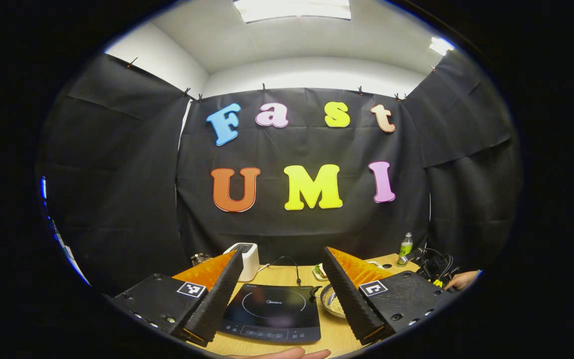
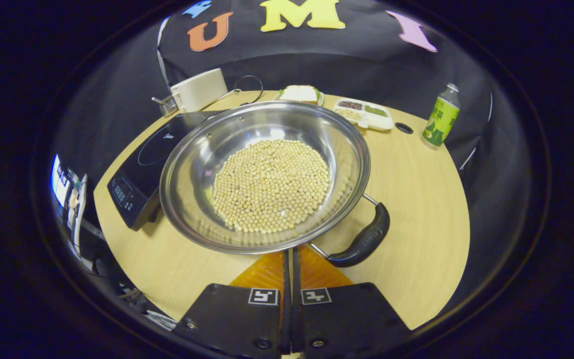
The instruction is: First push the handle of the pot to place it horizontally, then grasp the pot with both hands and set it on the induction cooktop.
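Pot of pale beans, beside cooktop

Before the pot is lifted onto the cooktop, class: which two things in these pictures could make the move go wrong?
1. The pot holds a loose heap of beans; tilting it in a two-handed lift could spill them.
2. The right gripper is shut at the rim beside the handle, so a careless push may shove the pot into the induction cooktop alongside rather than swing the handle.
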